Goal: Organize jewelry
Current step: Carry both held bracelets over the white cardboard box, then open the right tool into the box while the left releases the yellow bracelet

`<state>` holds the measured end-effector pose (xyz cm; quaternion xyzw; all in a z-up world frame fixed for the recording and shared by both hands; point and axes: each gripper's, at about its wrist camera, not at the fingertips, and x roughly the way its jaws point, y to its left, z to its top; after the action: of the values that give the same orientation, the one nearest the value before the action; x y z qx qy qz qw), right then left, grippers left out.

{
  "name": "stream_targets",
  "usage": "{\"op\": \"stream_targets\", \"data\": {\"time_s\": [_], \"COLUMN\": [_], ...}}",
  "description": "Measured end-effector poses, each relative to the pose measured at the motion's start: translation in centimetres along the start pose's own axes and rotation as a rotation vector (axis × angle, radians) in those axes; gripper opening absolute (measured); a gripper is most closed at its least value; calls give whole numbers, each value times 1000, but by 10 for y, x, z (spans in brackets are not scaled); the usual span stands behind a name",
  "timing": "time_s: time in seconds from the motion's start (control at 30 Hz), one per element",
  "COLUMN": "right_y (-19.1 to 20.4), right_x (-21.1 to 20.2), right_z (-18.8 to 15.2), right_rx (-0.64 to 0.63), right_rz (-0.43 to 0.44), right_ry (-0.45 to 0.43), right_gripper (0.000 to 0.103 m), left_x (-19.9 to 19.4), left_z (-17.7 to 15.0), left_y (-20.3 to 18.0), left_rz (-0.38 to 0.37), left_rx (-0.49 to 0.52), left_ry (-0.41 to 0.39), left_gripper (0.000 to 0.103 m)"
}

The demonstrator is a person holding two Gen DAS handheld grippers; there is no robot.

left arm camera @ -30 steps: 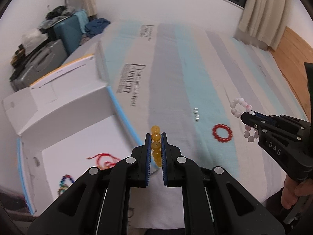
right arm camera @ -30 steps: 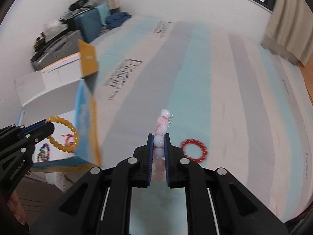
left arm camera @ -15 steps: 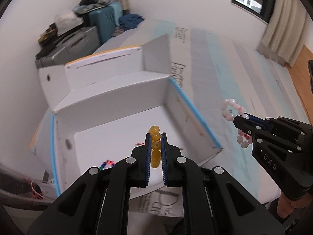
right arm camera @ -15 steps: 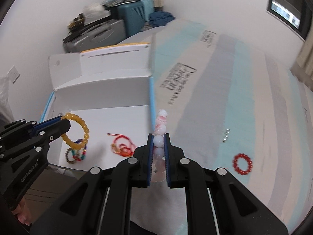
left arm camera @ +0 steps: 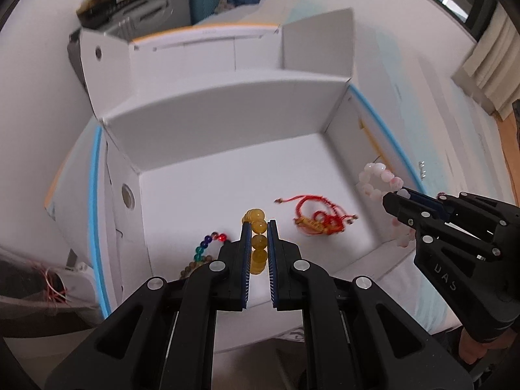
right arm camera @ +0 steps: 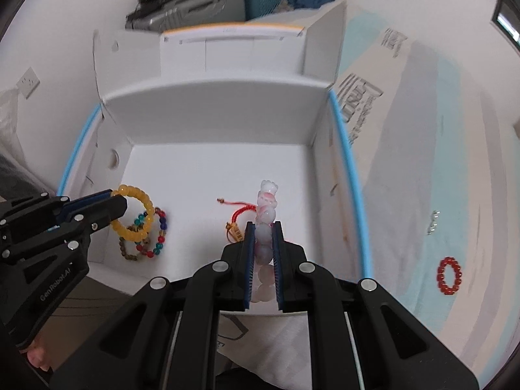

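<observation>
The left gripper (left arm camera: 259, 227) is clamped on the yellow bead bracelet (left arm camera: 256, 224) and the right gripper (right arm camera: 264, 227) on the pale pink bead bracelet (right arm camera: 266, 214); a second ago both hung over the striped bed (right arm camera: 455, 162), and now both hang over the open white box (right arm camera: 221, 110), the yellow near its left wall, the pink near its right. On the box floor lie a multicoloured bead bracelet (right arm camera: 152, 237) and a red cord bracelet (left arm camera: 317, 216). Only the right wrist view shows the red bead bracelet (right arm camera: 449, 275) on the bed beyond the box's blue-edged right wall, with small silver pieces (right arm camera: 433, 222) farther off
</observation>
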<state>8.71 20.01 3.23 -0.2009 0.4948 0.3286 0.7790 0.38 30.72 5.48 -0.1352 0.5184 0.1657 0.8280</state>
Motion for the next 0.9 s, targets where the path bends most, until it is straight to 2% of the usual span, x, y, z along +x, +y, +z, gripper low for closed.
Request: {"op": "stream_targets", "data": {"time_s": [0.37, 0.67, 0.83, 0.9], "right_y": [4, 12, 12, 13], "right_x": [71, 95, 92, 89], "right_z": [7, 10, 8, 7], "right_rx": [26, 30, 28, 30], "right_rz": [-7, -11, -7, -2], "right_ry": [181, 234, 228, 219], "right_gripper": [10, 10, 15, 27], "left_x": [58, 71, 70, 67], "left_z": [-2, -3, -3, -5], "left_y": [23, 31, 40, 43], "left_rz": [-1, 26, 38, 44], "left_rx": [-24, -26, -41, -52], "left_ry": [135, 168, 156, 146], "left_gripper": [8, 8, 9, 10]}}
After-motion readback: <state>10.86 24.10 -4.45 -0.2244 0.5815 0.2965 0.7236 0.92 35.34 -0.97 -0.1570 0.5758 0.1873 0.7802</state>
